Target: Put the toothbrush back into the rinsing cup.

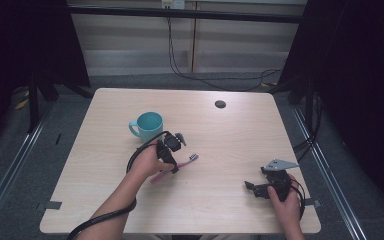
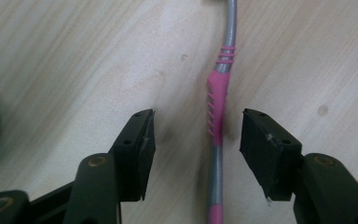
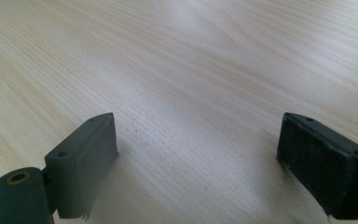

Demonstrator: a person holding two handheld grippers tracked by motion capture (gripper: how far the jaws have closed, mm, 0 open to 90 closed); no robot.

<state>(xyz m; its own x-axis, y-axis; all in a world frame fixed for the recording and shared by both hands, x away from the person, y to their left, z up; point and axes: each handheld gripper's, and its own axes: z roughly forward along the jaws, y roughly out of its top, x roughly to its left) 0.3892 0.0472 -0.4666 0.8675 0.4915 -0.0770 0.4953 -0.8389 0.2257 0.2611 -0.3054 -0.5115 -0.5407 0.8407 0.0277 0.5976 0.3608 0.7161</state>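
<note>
- The toothbrush [image 2: 218, 116] lies flat on the table [image 1: 220, 145], just in front of the cup [image 1: 147, 126] and apart from it, with its bristled head [image 1: 193, 157] pointing away to the right in the high view.
- The left gripper [image 2: 196, 135] is down over the handle, one jaw on each side. The jaws are apart and press on nothing yet; the handle sits nearer the right-hand jaw, with a clear gap to the other.
- To grip well, I would shift the gripper slightly so the handle sits midway, keep the jaw tips low against the tabletop, and close squarely on the ribbed pink section rather than on the thin grey neck, where it could twist or slide out.
- The handle is slim and slightly curved: smooth grey plastic with a pink, rubbery-looking grip that carries small ridges and a few rings near the neck.
- The cup is teal, round and open-topped, with a handle on its left side.
- The table is pale wood-grain laminate, flat and matte, with a small dark round cap [image 1: 220, 104] near its far edge.
- The right gripper [image 3: 196, 154] rests near the table's right front corner, jaws wide apart over bare wood, holding nothing.
</note>
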